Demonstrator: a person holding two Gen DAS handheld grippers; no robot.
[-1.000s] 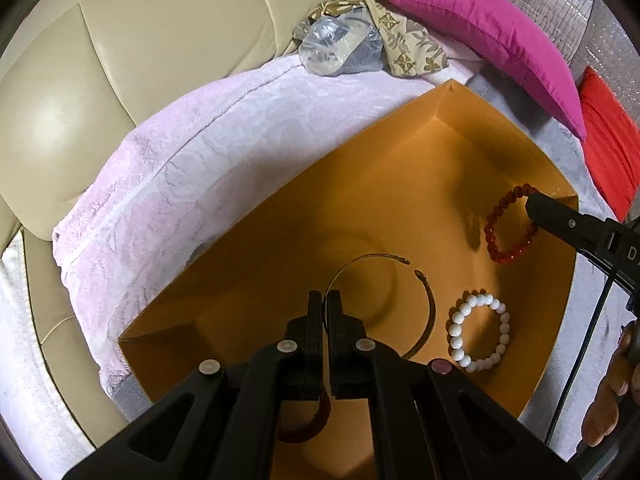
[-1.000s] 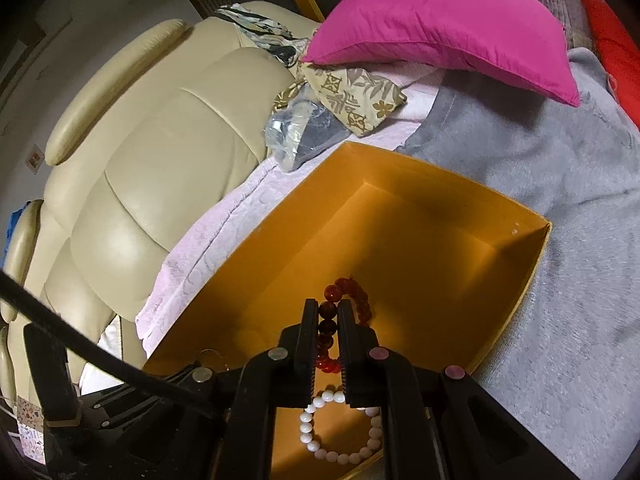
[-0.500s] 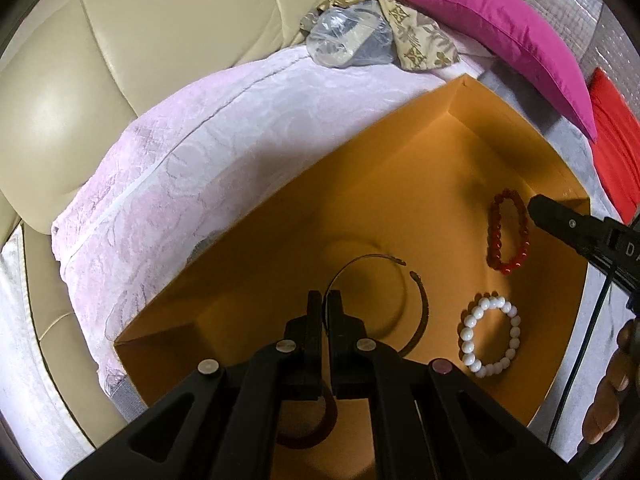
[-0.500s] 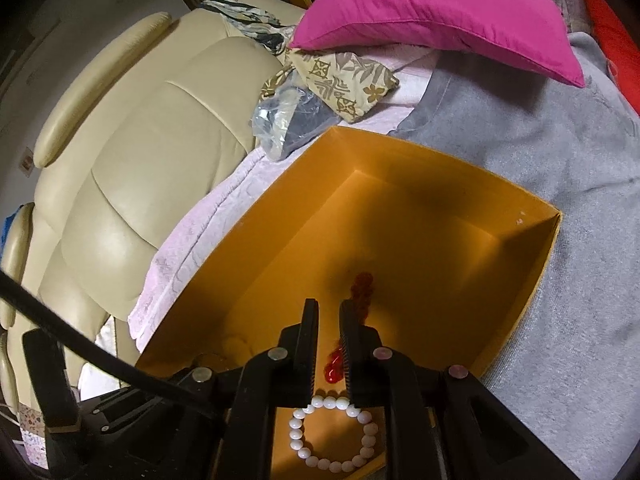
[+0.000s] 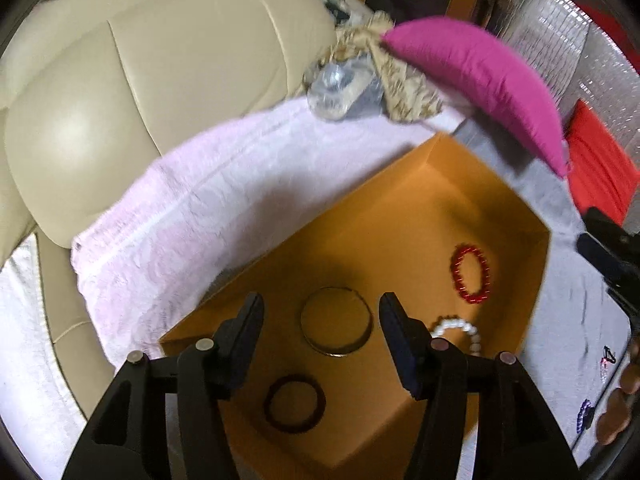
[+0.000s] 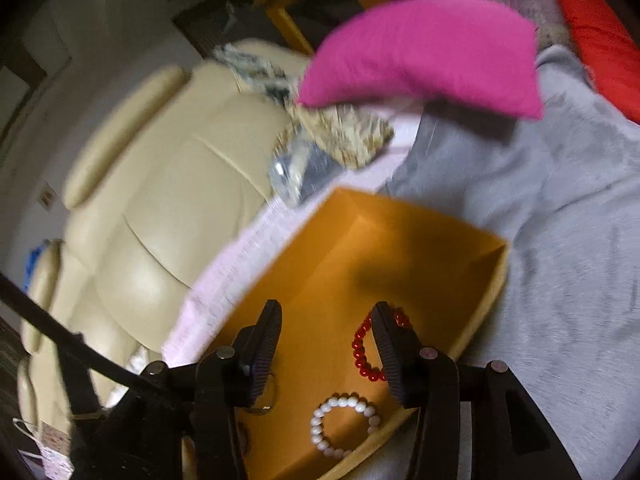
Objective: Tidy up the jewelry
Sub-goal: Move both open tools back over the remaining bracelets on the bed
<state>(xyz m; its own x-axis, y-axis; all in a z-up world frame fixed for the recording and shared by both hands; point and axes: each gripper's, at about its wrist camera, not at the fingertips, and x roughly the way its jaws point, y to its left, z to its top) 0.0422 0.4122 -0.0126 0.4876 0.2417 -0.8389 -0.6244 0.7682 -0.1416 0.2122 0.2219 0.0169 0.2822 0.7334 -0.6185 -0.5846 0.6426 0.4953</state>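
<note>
An orange box (image 5: pixel 404 216) lies on a pink towel and holds a thin metal bangle (image 5: pixel 337 321), a dark brown bangle (image 5: pixel 295 403), a red bead bracelet (image 5: pixel 471 268) and a white bead bracelet (image 5: pixel 460 330). My left gripper (image 5: pixel 320 322) is open and empty above the metal bangle. My right gripper (image 6: pixel 325 332) is open and empty above the box (image 6: pixel 384 248); the red bracelet (image 6: pixel 370 346) and the white bracelet (image 6: pixel 344 426) lie below it.
A cream leather armchair (image 5: pixel 120 92) stands at the left. A pink towel (image 5: pixel 208 196) and a grey blanket (image 6: pixel 560 216) lie under the box. A magenta pillow (image 5: pixel 476 76), a patterned cloth and a clear plastic bag (image 5: pixel 340 88) lie behind it. A red cushion (image 5: pixel 600 176) is at the far right.
Both grippers have opened and risen. The left let go of the metal bangle, the right let go of the red bracelet; both pieces now lie in the box.
</note>
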